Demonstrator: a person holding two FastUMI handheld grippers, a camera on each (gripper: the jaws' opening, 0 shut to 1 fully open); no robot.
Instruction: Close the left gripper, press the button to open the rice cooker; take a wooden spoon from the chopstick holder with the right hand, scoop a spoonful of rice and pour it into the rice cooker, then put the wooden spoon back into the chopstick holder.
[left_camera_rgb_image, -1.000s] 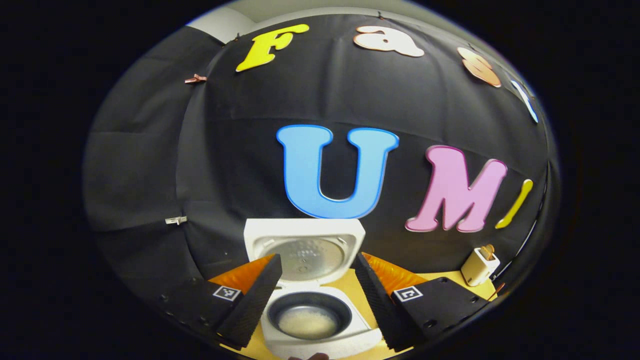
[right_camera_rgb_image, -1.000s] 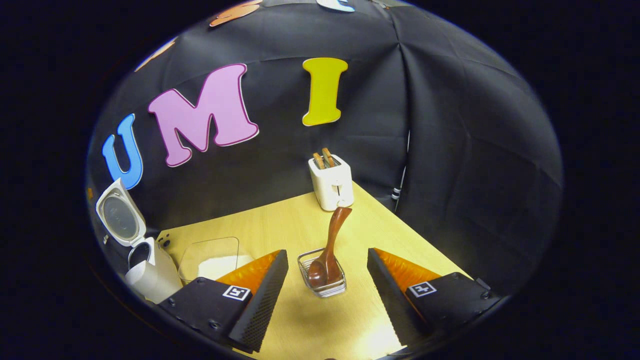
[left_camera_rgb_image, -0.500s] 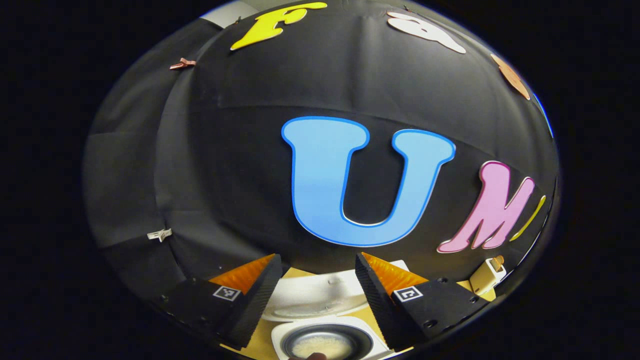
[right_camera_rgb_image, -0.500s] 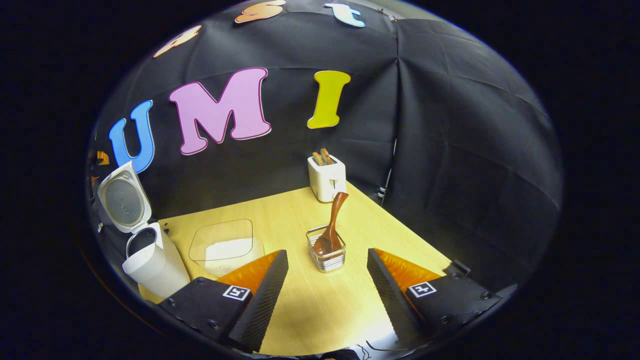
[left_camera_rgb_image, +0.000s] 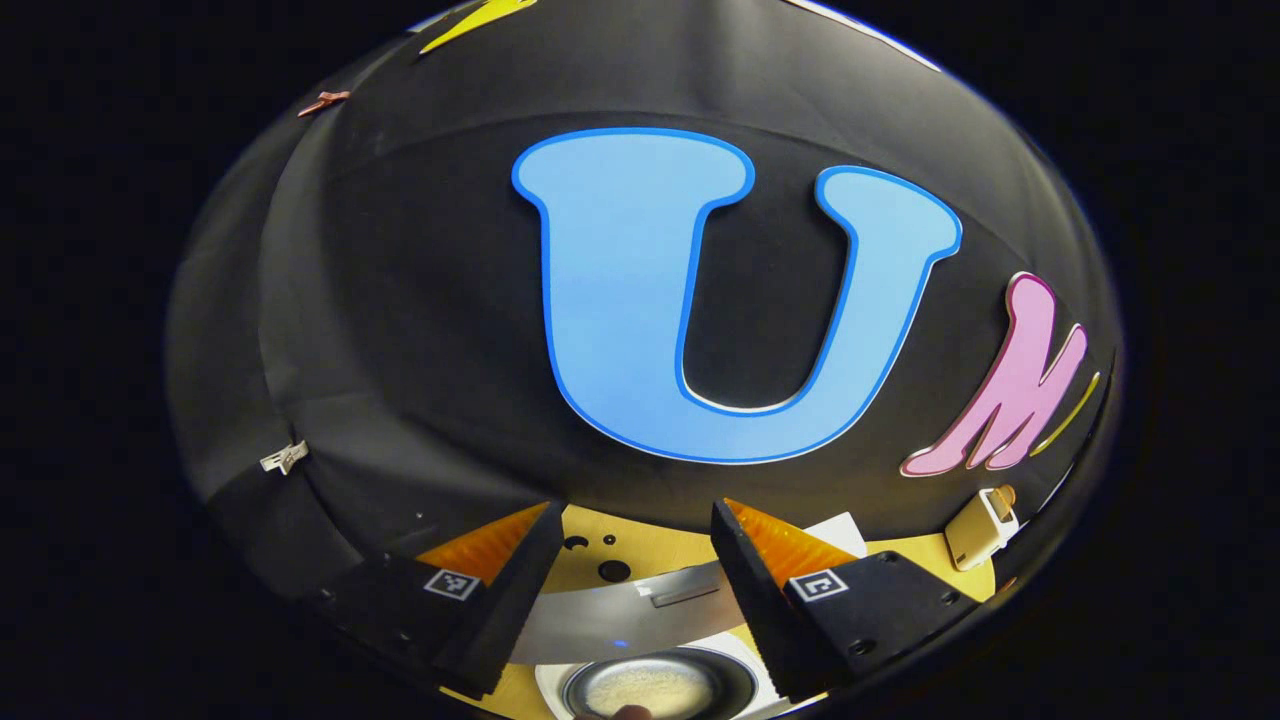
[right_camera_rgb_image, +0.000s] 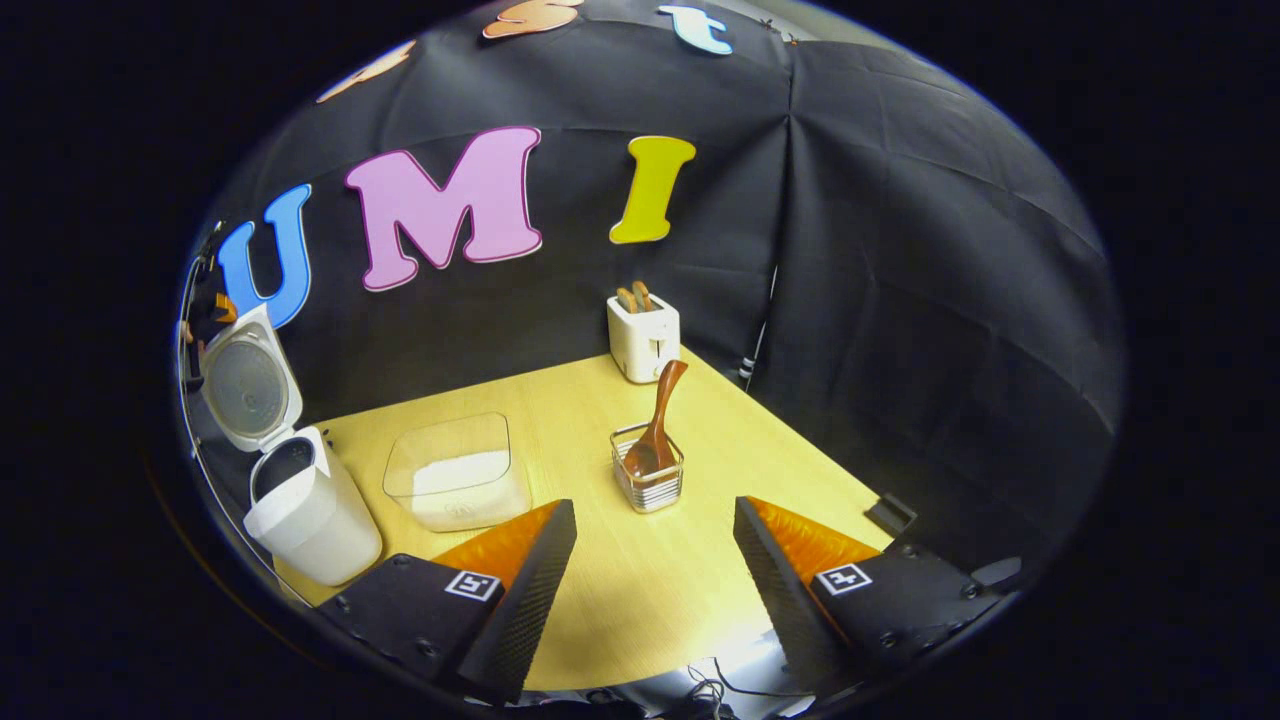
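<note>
**Right gripper view: spoon in its holder, cooker lid up**

Right gripper view has the right gripper (right_camera_rgb_image: 655, 590) nearest, its fingers spread wide with nothing between them, hanging over the front of the yellow table (right_camera_rgb_image: 620, 590). Just beyond, in the gap between the fingers, stands the wire chopstick holder (right_camera_rgb_image: 648, 483) with the wooden spoon (right_camera_rgb_image: 658, 425) in it, bowl down and handle leaning up to the right. Left of the holder sits a clear container (right_camera_rgb_image: 455, 483) with white rice in its bottom. Farther left, at the table's edge, is the white cooker (right_camera_rgb_image: 310, 515), its lid (right_camera_rgb_image: 243, 385) raised and tilted back. At the table's far corner, against the cloth wall, stands a white toaster (right_camera_rgb_image: 643, 338) with two slices in it.

Left gripper view has the left gripper (left_camera_rgb_image: 630, 585) with fingers likewise apart and empty. Below them lies the cooker's pot (left_camera_rgb_image: 655, 688) holding rice, with the lid's edge (left_camera_rgb_image: 620, 620) just behind it. Far right is the toaster (left_camera_rgb_image: 982, 525).
</note>
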